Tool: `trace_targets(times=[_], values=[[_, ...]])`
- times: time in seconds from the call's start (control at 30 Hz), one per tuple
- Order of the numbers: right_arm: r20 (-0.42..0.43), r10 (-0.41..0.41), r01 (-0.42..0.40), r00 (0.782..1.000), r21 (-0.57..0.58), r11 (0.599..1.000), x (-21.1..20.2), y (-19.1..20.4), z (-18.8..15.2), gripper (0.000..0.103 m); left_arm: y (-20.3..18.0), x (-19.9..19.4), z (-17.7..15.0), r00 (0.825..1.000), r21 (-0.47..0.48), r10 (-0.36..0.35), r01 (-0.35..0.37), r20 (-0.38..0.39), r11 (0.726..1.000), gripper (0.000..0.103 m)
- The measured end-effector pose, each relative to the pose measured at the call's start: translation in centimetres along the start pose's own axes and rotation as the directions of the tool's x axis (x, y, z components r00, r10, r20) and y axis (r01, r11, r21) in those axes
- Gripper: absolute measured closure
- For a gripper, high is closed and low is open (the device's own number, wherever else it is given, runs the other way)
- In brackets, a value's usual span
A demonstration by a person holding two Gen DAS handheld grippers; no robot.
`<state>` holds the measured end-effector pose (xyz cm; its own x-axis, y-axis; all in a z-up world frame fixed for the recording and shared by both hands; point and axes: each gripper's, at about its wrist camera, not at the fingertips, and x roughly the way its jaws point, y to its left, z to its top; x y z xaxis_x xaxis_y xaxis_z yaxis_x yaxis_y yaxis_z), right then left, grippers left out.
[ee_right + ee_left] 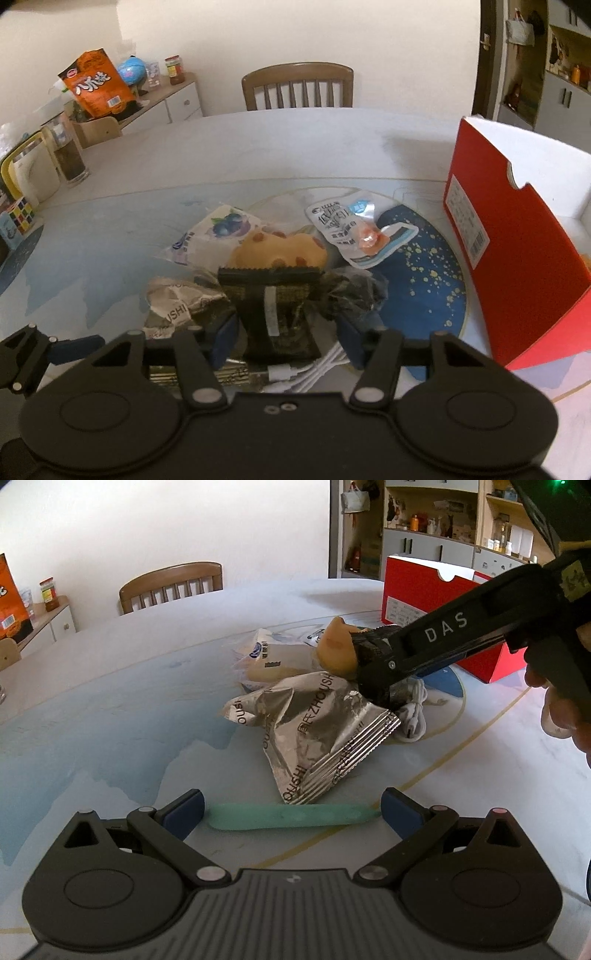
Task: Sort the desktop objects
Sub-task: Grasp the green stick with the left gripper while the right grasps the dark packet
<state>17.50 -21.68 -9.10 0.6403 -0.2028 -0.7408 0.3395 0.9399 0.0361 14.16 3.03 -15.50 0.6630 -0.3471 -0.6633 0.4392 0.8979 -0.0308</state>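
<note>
A pile of desktop objects lies mid-table: a silver foil packet [314,734], a blueberry snack bag [218,232], a spotted tan plush toy [284,251], a white sachet [343,225], a white cable [314,369] and a dark packet [277,314]. My right gripper [288,332] is open with its blue pads on either side of the dark packet; it reaches into the pile in the left wrist view [373,672]. My left gripper [291,808] is open and empty, low over a green flat stick [291,816] lying across between its pads.
An open red box [517,243] stands at the right of the pile, also in the left wrist view [417,590]. A wooden chair [297,86] is at the table's far side. A glass [70,155] and a puzzle cube [20,214] stand at the left edge.
</note>
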Motion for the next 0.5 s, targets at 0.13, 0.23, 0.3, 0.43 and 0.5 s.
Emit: trace_targets(times=[0.13,0.23,0.3,0.43,0.5], values=[[-0.010,-0.003,0.003,1.000,-0.006,1.000,0.27,0.24,-0.08,0.050,0.04,-0.07,-0.18,1.000,0.002,-0.004,0.004,0.007,1.000,0.001],[-0.014,-0.001,0.001,1.000,-0.011,1.000,0.34,0.51,-0.08,0.057,0.15,-0.18,-0.21,1.000,-0.003,0.001,-0.001,0.012,1.000,0.004],[-0.016,0.003,-0.004,1.000,-0.015,1.000,0.36,0.57,-0.08,0.064,0.18,-0.20,-0.18,1.000,-0.003,-0.001,0.001,0.011,1.000,0.004],[-0.015,-0.004,0.004,1.000,-0.020,1.000,0.20,0.69,-0.08,0.067,0.20,-0.20,0.00,1.000,-0.005,-0.007,0.007,0.009,1.000,0.005],[-0.010,-0.008,0.008,1.000,-0.025,1.000,0.03,0.76,-0.07,0.069,0.28,-0.21,0.09,1.000,-0.012,-0.009,0.009,0.007,1.000,0.005]])
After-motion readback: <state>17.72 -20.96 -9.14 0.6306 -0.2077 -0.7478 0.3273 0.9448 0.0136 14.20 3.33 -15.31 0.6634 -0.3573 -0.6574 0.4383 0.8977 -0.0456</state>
